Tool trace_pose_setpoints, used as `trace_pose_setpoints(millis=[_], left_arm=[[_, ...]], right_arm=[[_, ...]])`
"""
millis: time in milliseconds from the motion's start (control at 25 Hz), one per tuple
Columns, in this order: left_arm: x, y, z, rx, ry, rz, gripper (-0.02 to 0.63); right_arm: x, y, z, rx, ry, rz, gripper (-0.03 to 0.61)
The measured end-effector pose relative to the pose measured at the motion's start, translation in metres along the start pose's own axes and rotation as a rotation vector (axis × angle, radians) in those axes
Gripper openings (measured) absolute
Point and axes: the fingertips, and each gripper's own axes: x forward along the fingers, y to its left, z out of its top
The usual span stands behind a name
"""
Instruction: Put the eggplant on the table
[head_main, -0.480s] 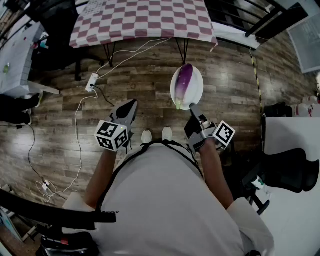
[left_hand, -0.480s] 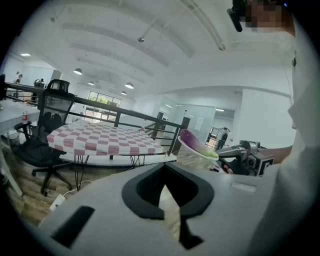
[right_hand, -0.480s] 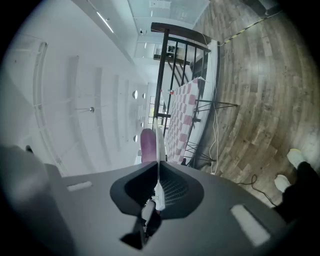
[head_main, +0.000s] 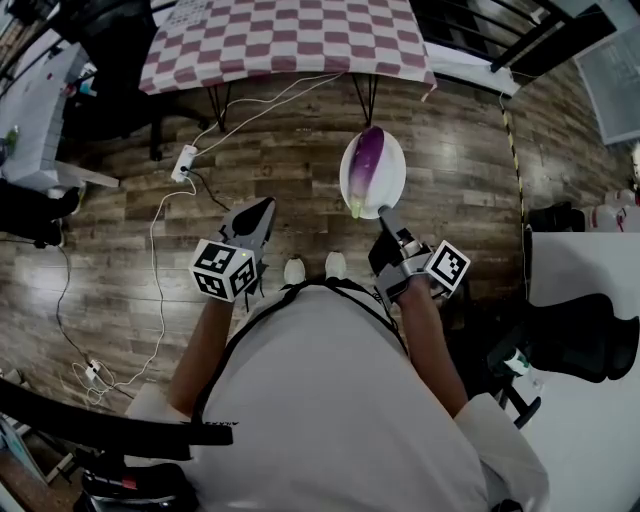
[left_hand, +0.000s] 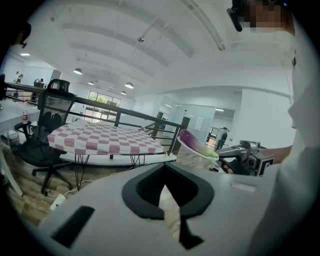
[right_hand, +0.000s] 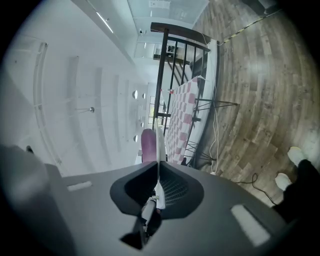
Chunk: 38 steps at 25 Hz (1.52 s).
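Eggplant (head_main: 368, 160) on plate (head_main: 396, 170), rim clamped in right gripper (head_main: 383, 213); left gripper (head_main: 267, 204) closed, empty. Likely carrying step; next needs reaching checkered worktop (head_main: 285, 40) ahead.

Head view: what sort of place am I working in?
Probably an open-plan office or lab: a wood-plank floor, a checked-cloth table on thin metal legs, a black office chair near it, and a white desk at the edge.
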Motion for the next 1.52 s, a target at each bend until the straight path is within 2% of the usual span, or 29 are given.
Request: trace_pose_setpoints(millis=[640,1520], left_arm=[[-0.010,0.006,0.000,-0.001,-0.022,-0.007,0.008],[-0.051,0.037,-0.018,-0.012,-0.027,-0.010,0.006]], right_arm=[[0.002,0.005,-0.009,-0.017,-0.006,0.012,0.021],[0.009,0.002,-0.056,-0.023,-0.025,-0.003,0.023]])
